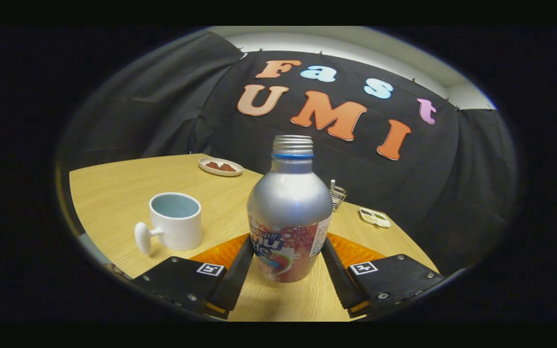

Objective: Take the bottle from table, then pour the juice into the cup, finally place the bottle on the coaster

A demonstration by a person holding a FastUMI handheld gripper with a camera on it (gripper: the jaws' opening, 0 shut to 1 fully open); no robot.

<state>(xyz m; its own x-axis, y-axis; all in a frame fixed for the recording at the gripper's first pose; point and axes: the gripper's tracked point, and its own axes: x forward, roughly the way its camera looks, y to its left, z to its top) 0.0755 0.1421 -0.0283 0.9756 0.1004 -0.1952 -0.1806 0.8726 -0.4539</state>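
- Two fingers of the gripper [285,256] press the lower sides of the uncapped silver bottle [289,212], which stands upright between them.
- Orange coaster [351,249] lies just behind the bottle on the wooden table [114,193].
- White cup [174,220] stands near, left of the bottle.
- Small plate [220,166] of brown snacks sits well beyond.

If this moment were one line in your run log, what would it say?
gripper: shut on bottle | bottle: upright, uncapped, over orange coaster | cup: beside bottle, apart | stage: pouring or placing, cannot tell
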